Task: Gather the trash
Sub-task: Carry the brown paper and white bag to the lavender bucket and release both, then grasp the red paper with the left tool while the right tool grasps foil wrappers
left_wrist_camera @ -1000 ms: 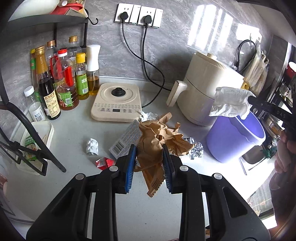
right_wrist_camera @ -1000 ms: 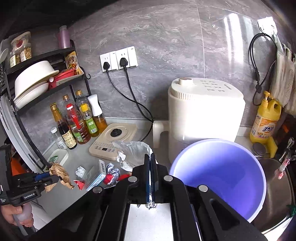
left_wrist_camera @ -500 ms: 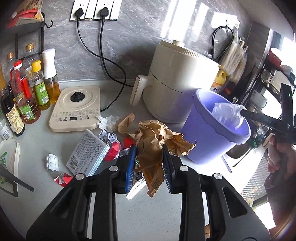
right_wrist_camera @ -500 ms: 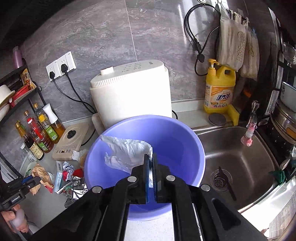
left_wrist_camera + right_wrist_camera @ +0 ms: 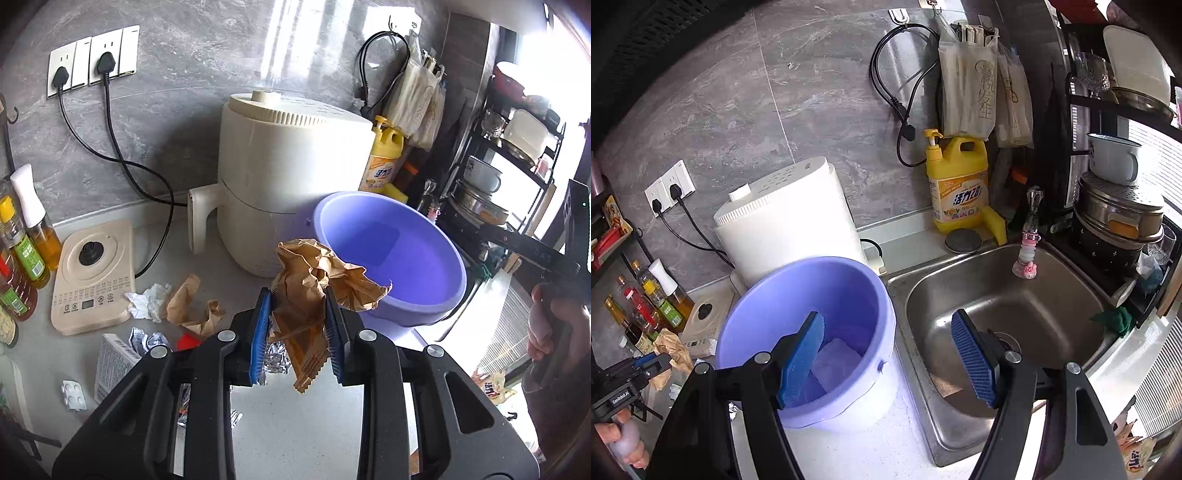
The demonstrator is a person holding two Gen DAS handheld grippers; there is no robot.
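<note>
My left gripper (image 5: 297, 325) is shut on a crumpled brown paper bag (image 5: 314, 280), held above the counter right next to the near rim of the purple bucket (image 5: 388, 295). More trash lies on the counter to its left: a white tissue (image 5: 147, 302), brown paper scraps (image 5: 188, 306), a small box (image 5: 114, 358), foil (image 5: 275, 354) and a blister pack (image 5: 74, 395). My right gripper (image 5: 886, 354) hangs over the bucket's (image 5: 746, 332) right rim, its jaws opening with nothing between them. The white tissue (image 5: 834, 362) lies inside the bucket.
A white air fryer (image 5: 288, 177) stands behind the bucket, with a cream cooker (image 5: 92, 273) and oil bottles (image 5: 22, 240) to the left. The steel sink (image 5: 997, 295) adjoins the bucket on the right, yellow detergent (image 5: 960, 184) behind it and a dish rack (image 5: 1119, 206) beyond.
My right gripper swung over the bucket, opened and let the white tissue drop in. My left gripper carried the brown paper bag rightward up to the bucket.
</note>
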